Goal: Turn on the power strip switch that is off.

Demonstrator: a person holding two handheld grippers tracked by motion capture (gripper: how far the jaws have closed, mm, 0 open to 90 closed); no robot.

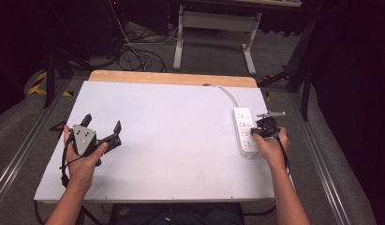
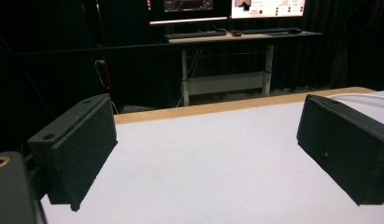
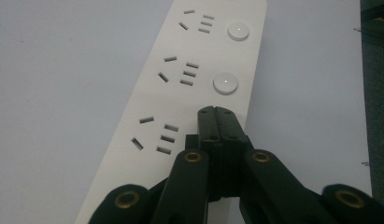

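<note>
Forearms enter from the near edge. Left hand-held gripper point(image 1: 102, 131) hovers over the bare white tabletop point(image 1: 171, 131), jaws wide apart, foam-lined pads point(image 2: 82, 149) empty. At the right edge lies a power strip point(image 1: 245, 131): rigid, smooth plastic, probably light and slippery, best pinched across its narrow sides. Right hand-held gripper point(image 3: 215, 114), jaws together, points at its round button point(image 3: 225, 84).

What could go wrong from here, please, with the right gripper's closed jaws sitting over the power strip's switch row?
1. The right gripper, jaws shut, sits over the power strip at its switch row; its tip could slip off onto the sockets.
2. Nothing holds the strip down: the left gripper is open, far across the table, so a sideways push might slide the strip.
3. The strip lies near the table's right edge, so it could be shoved toward it.
</note>
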